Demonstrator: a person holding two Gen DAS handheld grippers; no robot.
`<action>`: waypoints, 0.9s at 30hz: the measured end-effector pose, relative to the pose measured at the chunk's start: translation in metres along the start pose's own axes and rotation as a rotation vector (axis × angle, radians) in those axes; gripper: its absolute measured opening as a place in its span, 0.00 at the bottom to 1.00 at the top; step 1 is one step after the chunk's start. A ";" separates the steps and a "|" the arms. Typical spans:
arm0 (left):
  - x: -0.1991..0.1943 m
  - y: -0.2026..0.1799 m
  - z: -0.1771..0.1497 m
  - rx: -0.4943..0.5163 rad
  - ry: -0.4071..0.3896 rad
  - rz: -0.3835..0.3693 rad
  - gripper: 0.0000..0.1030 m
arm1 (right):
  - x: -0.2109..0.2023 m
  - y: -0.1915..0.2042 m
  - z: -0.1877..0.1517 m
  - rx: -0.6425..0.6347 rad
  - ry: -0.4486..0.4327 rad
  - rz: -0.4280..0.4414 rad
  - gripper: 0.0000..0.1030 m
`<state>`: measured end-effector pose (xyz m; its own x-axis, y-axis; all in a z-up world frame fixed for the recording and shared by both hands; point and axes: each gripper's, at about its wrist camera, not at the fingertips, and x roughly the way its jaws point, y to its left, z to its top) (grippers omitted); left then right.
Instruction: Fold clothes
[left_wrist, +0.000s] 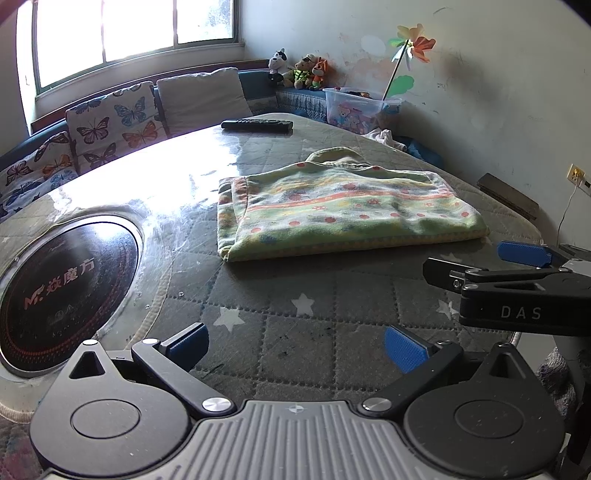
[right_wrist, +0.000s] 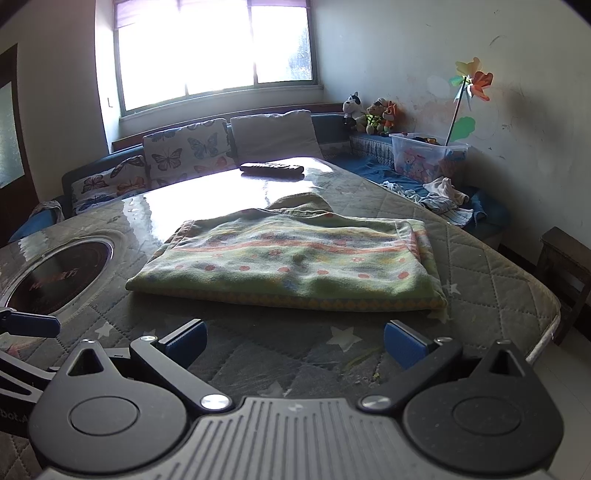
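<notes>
A green garment (left_wrist: 343, 210) with orange and yellow flower stripes lies folded in a flat rectangle on the quilted table top (left_wrist: 295, 325); the right wrist view shows the same garment (right_wrist: 291, 262) straight ahead. My left gripper (left_wrist: 295, 347) hovers open over the table's near edge, short of the garment and holding nothing. My right gripper (right_wrist: 295, 343) is open too, just in front of the garment's near hem. The right gripper's blue pads (left_wrist: 524, 254) reach in from the right side of the left wrist view. A left fingertip (right_wrist: 33, 326) shows at the left edge of the right wrist view.
A round black induction hob (left_wrist: 62, 291) is set into the table at the left. A black remote control (left_wrist: 256, 125) lies at the far edge. Behind stand a sofa with butterfly cushions (left_wrist: 114, 122), a clear plastic toy box (left_wrist: 360, 107), loose clothes (right_wrist: 443, 195) and a dark wooden stool (right_wrist: 561, 273).
</notes>
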<state>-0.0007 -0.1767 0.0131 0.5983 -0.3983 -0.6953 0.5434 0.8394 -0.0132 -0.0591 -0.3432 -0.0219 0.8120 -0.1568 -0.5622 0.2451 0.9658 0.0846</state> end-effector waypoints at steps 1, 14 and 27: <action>0.001 0.000 0.000 0.002 0.001 0.000 1.00 | 0.001 -0.001 0.000 0.001 0.002 -0.002 1.00; 0.016 0.005 0.007 0.011 0.026 0.004 1.00 | 0.016 -0.001 0.004 0.010 0.031 -0.012 1.00; 0.028 0.010 0.014 0.017 0.045 -0.005 1.00 | 0.031 0.000 0.006 0.017 0.061 -0.025 1.00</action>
<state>0.0303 -0.1849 0.0035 0.5690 -0.3852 -0.7266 0.5567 0.8307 -0.0044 -0.0308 -0.3495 -0.0339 0.7717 -0.1677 -0.6134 0.2744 0.9580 0.0834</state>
